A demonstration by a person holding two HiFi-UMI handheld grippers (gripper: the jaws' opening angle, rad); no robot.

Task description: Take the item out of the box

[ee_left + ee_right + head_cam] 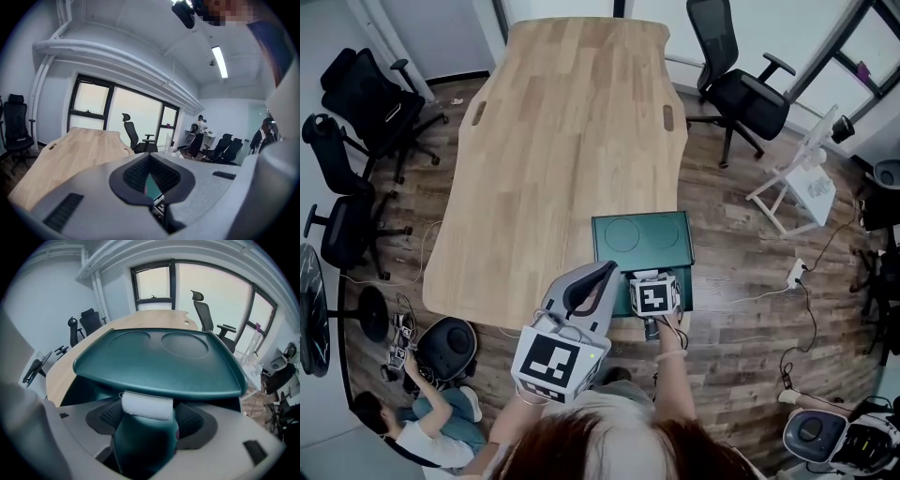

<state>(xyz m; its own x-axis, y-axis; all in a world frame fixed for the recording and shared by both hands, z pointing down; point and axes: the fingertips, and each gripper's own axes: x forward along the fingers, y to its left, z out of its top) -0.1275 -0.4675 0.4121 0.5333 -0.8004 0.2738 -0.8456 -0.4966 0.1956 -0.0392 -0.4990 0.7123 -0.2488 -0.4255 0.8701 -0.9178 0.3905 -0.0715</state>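
A dark green box (642,234) sits at the near right edge of the wooden table (553,141), its lid (159,357) marked with two round dents. My right gripper (652,281) is at the box's front side. In the right gripper view it (147,416) is shut on a teal piece (145,441) with a white band (146,405), right under the lid's front rim; whether this piece belongs to the box I cannot tell. My left gripper (610,268) is raised beside the box's left front corner, jaws together and empty. Only a sliver of the box (150,185) shows past its pads.
Black office chairs (356,103) stand left of the table and another (741,89) at the far right. A person (422,431) crouches on the floor near left. A white rack (802,178) and a power strip with cable (795,274) lie on the right.
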